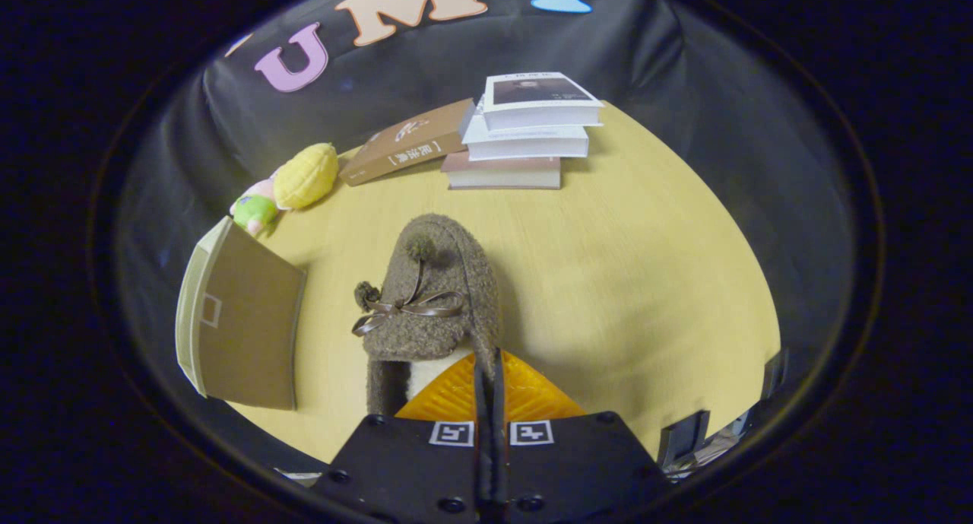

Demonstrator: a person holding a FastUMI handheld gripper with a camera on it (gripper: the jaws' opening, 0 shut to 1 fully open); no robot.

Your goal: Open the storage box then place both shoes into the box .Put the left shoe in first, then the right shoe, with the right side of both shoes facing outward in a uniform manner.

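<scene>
Gripper [487,372]: fingers nearly together, apparently pinching the fuzzy brown shoe [429,296] by its collar edge; storage box [239,319] left of the fingers.

One fuzzy brown shoe [433,292] with a ribbon bow. One storage box [243,319], near the desk's left edge. Four books: three stacked [528,132] at the desk's far edge, one brown book [407,142] leaning on that stack. One corn-shaped plush toy [293,185]. One gripper [489,364], fingers pinched on the shoe's rim.
</scene>
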